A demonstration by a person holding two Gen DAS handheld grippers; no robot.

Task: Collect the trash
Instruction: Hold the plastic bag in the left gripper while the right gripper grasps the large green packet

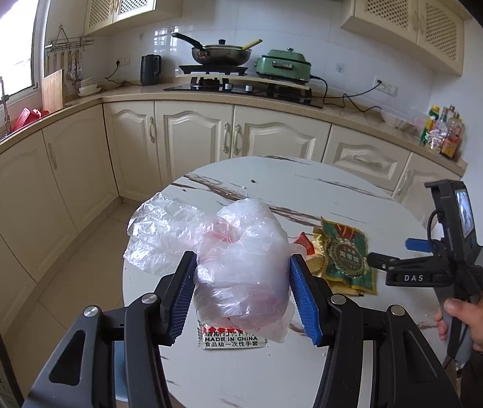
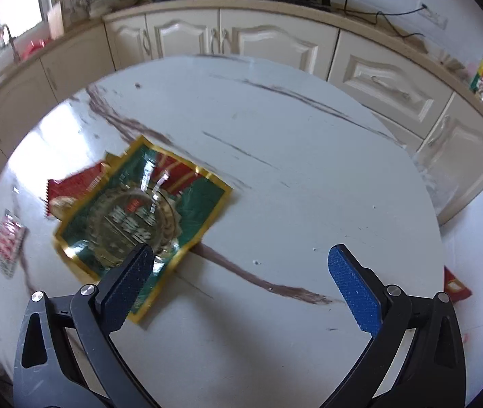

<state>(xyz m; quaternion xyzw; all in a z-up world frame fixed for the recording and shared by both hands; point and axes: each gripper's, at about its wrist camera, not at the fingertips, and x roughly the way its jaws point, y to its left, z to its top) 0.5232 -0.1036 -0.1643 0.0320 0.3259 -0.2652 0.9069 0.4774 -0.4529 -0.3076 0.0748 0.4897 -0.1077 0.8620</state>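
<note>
The right wrist view is smeared, so the print on the green-and-gold packet [image 2: 139, 210] cannot be read there, and the red wrapper [image 2: 75, 183] tucked under its far-left edge shows only a strip. A small red-and-white sachet [image 2: 7, 238] lies near the table's left edge, blurred; in the left wrist view it sits partly hidden below the held plastic. At the right rim of the round marble table [image 2: 275, 136] a red scrap [image 2: 455, 284] is cut off by the tabletop — whether it lies on the floor or something else cannot be told. A pale sliver of plastic shows at the far left border of that view.

The left gripper [image 1: 243, 282] is clenched on a crumpled clear plastic bag [image 1: 234, 255], both blue pads [image 1: 301, 295] pressing its sides, jaws about half apart; the bag bulges forward over the table, with pinkish content inside too faint to identify.

The right gripper [image 2: 241, 265] stands wide — its 2 fingers grasp nothing. Its left finger [image 2: 129, 278] overlaps the packet's near corner; whether it touches cannot be told. A hand [image 1: 469, 319] grips its handle in the left wrist view.
</note>
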